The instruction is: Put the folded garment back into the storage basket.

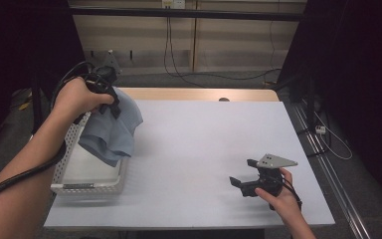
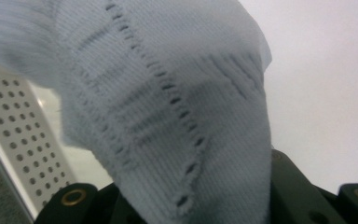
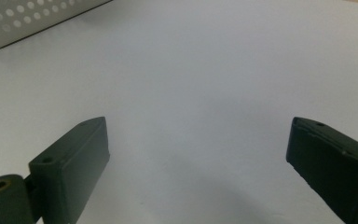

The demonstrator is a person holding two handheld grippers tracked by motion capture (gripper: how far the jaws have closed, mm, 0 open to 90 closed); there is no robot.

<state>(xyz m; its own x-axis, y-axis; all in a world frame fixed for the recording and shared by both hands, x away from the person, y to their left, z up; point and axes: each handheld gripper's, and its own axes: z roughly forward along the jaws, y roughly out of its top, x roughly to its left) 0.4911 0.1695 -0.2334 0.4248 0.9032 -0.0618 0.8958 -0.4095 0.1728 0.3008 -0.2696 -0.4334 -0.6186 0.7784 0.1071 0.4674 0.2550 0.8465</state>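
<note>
Blue-grey knitted cloth (image 1: 112,130) hung bunched from the left gripper (image 1: 110,102), whose jaws pinched its top so that it draped clear above the white perforated basket (image 1: 72,142) — its lower folds spilling over the near rim; the basket looked otherwise empty; the right gripper (image 1: 243,175) rested spread and idle on the white table (image 1: 204,149).

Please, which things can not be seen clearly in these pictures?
- Left gripper, high view: its jaw tips are covered by the blue cloth; in the left gripper view the cloth covers them too.
- White basket, high view: the cloth hangs over its far part, hiding what lies below.
- Basket, right gripper view: cut off by the upper left edge.
</note>
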